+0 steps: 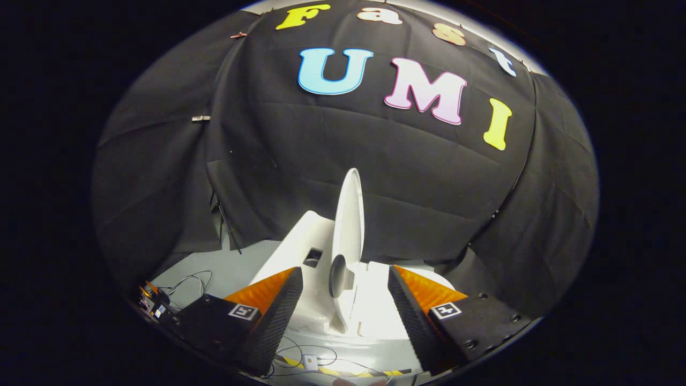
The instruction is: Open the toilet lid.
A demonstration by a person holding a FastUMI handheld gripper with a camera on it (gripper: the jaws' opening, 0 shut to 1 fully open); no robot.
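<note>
Toilet lid raised, gripper fingers spread and empty.

The gripper [345, 284] holds its two fingers wide apart, touching nothing. The toilet lid [348, 220] stands upright, seen edge-on, just ahead of the fingers and in line with the gap between them. A round dark bumper [337, 276] sits on the lid's lower face. The white toilet [300, 241] lies below and to the left of the lid, with a square opening (contents not visible) in its top. Loose cables [193, 281] trail over the pale floor [241, 262] beside the left finger.
</note>
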